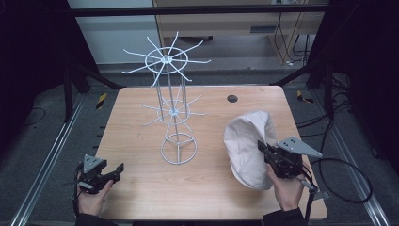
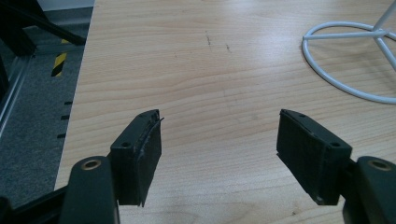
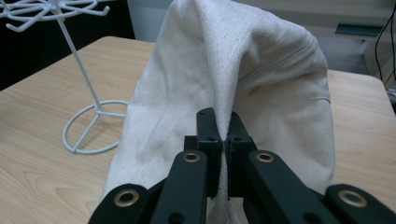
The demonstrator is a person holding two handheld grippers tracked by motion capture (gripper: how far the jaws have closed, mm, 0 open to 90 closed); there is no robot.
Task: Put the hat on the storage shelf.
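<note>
Wire rack (image 1: 172, 101) left of cloth hat (image 1: 247, 146); right gripper (image 1: 263, 147) pinches hat.

My right gripper (image 3: 223, 135): matt black plastic jaws, brass-looking rivets, pinching fold of cream hat (image 3: 243, 79), woven cloth, coarse twill weave, faint grubby marks. My left gripper (image 2: 219, 140): same matt black, pads rough-edged, slightly frayed. Table (image 2: 196, 70): pale wood-grain top, smooth, low sheen, few small scuffs. Rack (image 1: 171, 106): thin wire, white coating, smooth, slightly glossy.
</note>
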